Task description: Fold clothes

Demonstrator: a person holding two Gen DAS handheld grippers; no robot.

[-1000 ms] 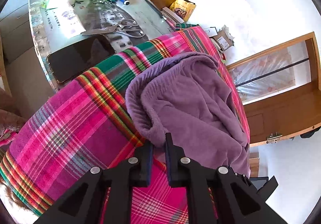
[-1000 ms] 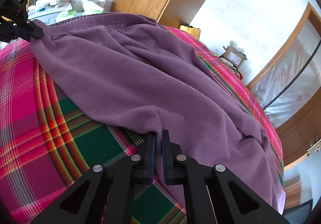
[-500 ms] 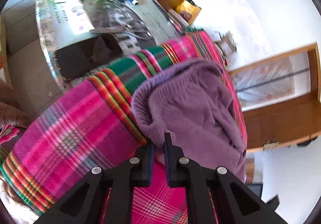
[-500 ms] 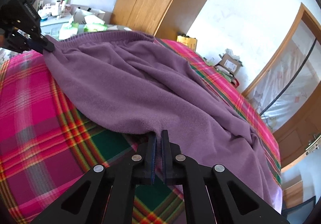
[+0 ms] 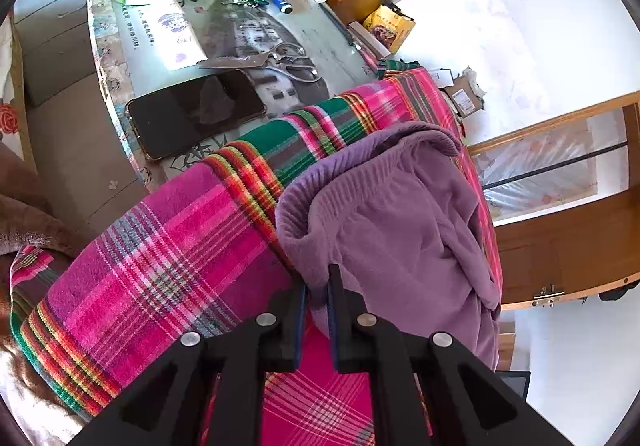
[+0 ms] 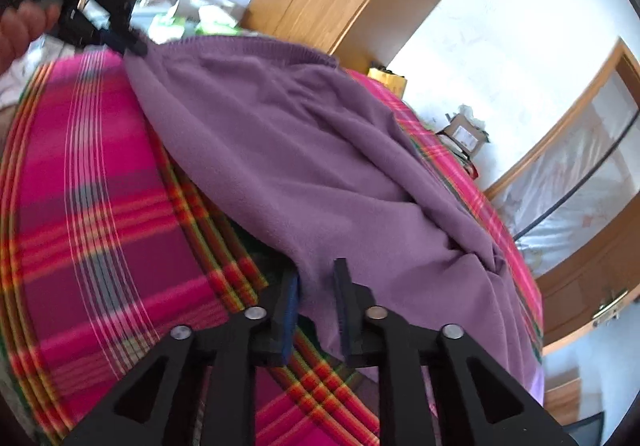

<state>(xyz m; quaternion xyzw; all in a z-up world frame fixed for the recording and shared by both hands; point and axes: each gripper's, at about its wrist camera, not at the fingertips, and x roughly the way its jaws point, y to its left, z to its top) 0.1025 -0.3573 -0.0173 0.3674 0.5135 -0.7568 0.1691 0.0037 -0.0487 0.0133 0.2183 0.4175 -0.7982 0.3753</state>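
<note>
A: Since the earlier frame, what has moved?
B: Nearest the lens, the right tool point(image 6: 316, 296) has just been opening; its jaws now stand apart, with the purple garment point(image 6: 304, 150) lying loose between them, no longer pinched.
A: And the left tool point(image 5: 317, 292)?
B: Narrow, clamped on the garment's ribbed waistband edge point(image 5: 316, 206), as before.
A: Where does the garment lie?
B: Spread on the plaid bedcover point(image 5: 168, 246); beyond, a tabletop point(image 5: 104, 58) carries a phone point(image 5: 192, 112) and scissors point(image 5: 288, 60).
A: Meaning?
B: Probably one fold is laid, and the right tool is free to regrasp.
</note>
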